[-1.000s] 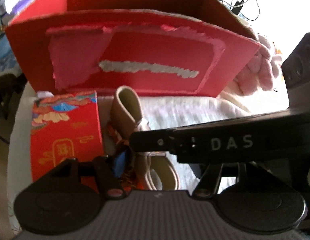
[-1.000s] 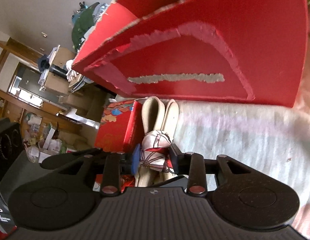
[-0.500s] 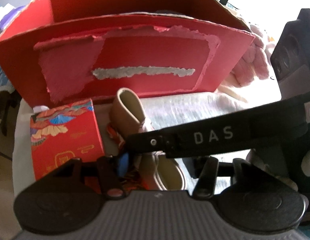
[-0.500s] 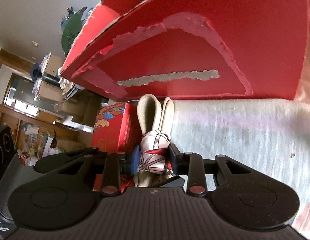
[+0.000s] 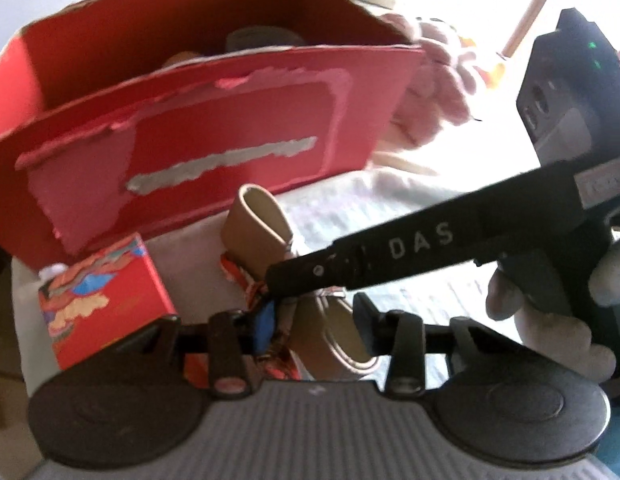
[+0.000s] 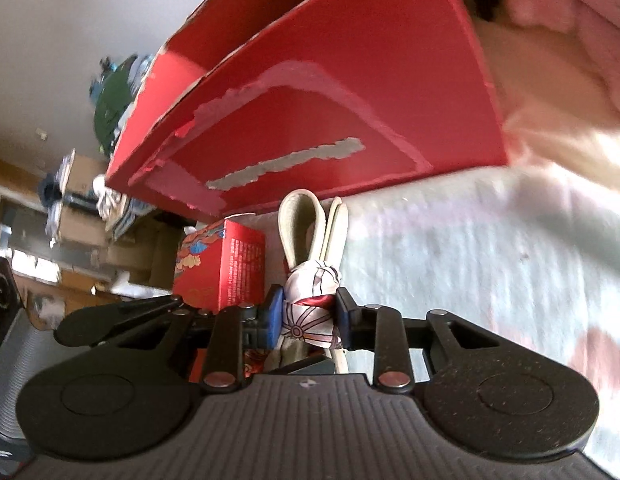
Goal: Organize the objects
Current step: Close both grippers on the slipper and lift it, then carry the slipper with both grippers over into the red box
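Pale cloth surface underlies everything.

Red cardboard box, open-topped, torn label patch on its front wall, stands at the far side; some items inside, not identifiable.

Pink knitted item lies just right of the box.

Small red patterned carton stands near left, in front of the box, just beside the strap.

Beige looped strap with a patterned scarf knot around its middle sits centre, loop end pointing toward the box, close to its front wall.

Right gripper: pads pressed on both sides of the scarf knot, clamped.

Left gripper: jaws spread around the near end of the strap; left blue pad at the scarf fabric, right pad apart from the strap. Not gripping.

Right gripper's black arm, lettered "DAS", crosses the left wrist view.
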Motion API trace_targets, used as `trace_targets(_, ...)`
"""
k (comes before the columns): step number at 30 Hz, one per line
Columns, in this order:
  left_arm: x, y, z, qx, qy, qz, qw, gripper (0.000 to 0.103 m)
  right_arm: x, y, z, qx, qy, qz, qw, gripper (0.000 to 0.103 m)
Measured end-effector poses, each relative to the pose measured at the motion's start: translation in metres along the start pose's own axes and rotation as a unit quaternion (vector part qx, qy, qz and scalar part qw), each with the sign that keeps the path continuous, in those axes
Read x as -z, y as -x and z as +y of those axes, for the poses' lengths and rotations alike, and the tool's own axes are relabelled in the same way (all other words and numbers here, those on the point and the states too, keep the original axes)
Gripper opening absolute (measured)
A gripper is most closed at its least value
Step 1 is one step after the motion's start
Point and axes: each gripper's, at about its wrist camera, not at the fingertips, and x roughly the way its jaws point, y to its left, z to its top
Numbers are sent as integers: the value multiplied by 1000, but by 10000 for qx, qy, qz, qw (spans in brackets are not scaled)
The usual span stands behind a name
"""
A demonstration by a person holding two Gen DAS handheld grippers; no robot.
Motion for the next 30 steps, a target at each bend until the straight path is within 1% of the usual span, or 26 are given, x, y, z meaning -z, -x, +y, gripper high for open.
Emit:
trace_targets(8,-11,11,-15,338,-714,-69,9969,41,8,35,18,271,203,-484,9983,29)
trace_targets(10,-12,22,-18,378,-907,-158,9950,41,8,45,22,278,213,-595,9976,29)
trace_targets(14,-18,44,-22,575,-1229,-343,9902,41,6,63,32,262,321,-787,9960,29)
trace_targets(19,-27,73,-22,757,-1381,-714,9849,41,2,82,51,114,490,-1113,9925,29)
trace_targets(25,-43,104,-20,702,-1504,-1217,9786,41,-14,99,71,-154,724,-1495,9860,29)
trace_targets(30,-64,120,-5,461,-1534,-1472,9761,41,-38,95,93,-270,1031,-1708,9795,29)
